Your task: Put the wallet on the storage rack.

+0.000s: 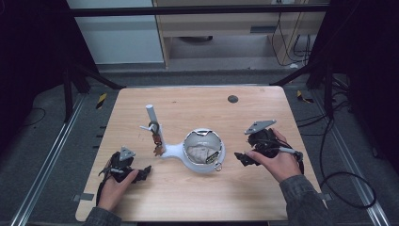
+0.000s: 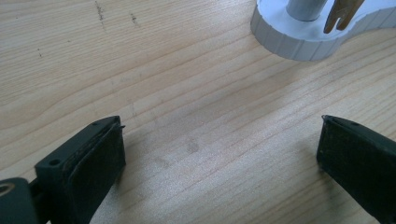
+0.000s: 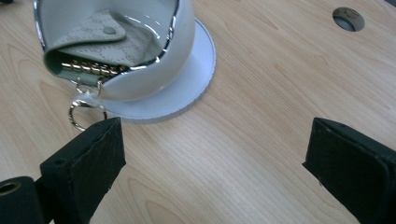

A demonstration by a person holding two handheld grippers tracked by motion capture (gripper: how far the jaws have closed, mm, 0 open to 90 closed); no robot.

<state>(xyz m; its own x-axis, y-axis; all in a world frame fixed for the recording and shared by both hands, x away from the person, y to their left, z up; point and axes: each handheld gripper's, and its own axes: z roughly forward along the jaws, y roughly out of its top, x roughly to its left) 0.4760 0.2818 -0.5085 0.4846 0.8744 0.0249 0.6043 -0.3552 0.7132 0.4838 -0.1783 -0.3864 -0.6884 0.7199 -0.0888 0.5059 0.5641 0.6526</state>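
Two claws sit low over the table (image 1: 263, 197), and I have open wood around both. Ahead of my right claw (image 3: 212, 163) stands the white bowl (image 3: 154, 70) on its round base, holding a pale key pouch (image 3: 88, 35) whose metal ring (image 3: 79, 112) hangs over the rim just beside one pad; the bowl's far side is cut off. My right claw gapes wide, gripping nothing. My left claw (image 2: 219, 154) is equally wide and empty, the white stand's base (image 2: 299, 39) well ahead, its post cropped.
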